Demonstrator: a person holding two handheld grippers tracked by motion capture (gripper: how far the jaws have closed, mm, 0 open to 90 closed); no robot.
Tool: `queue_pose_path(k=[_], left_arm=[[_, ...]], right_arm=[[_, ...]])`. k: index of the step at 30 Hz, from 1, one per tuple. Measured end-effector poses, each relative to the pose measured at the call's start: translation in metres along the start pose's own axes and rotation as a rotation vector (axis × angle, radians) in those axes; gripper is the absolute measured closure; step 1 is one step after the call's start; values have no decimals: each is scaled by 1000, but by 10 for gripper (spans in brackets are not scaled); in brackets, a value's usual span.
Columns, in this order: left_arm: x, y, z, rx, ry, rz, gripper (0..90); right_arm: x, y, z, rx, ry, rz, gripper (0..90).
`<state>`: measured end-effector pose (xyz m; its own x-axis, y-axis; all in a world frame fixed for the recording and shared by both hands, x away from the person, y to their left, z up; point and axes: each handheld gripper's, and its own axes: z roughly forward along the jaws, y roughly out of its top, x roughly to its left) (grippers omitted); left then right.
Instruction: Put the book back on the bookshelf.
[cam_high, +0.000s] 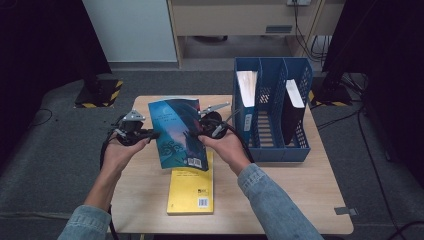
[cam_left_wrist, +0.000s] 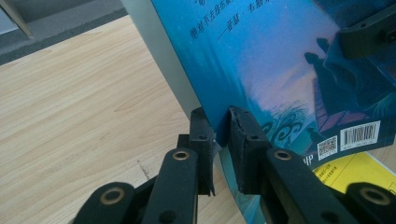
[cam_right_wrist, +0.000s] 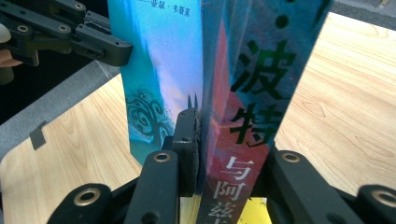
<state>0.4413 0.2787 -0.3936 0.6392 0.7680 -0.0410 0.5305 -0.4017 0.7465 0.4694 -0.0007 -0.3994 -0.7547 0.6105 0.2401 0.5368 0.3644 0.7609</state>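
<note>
A blue book (cam_high: 178, 134) hangs upright above the table (cam_high: 300, 200), long axis near vertical. The left gripper (cam_high: 150, 134) pinches its page edge, the right gripper (cam_high: 196, 133) clamps its spine; the blue file rack (cam_high: 272, 107) stands just to the right.

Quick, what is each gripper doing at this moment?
Left gripper: closed on the page edge of the blue book.
Right gripper: closed on the same book's spine.
</note>
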Motion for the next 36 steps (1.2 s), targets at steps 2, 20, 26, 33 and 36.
queue_pose_path(k=[2,20,26,33,36], left_arm=[[-1,-1,1,4,-1,3,795],[-17,-17,-7,13,-2,26,800],[-17,-18,-9,15,-8,30,801],[-21,-17,-12,10,-8,43,802],[-21,-15,-14,11,3,53,802]], right_arm=[[0,0,1,6,-3,-10,716],[11,-22,-2,20,6,-48,708],[14,-16,-5,24,12,-74,695],[15,-7,-12,13,15,-73,696],[16,-4,-13,5,13,-86,707]])
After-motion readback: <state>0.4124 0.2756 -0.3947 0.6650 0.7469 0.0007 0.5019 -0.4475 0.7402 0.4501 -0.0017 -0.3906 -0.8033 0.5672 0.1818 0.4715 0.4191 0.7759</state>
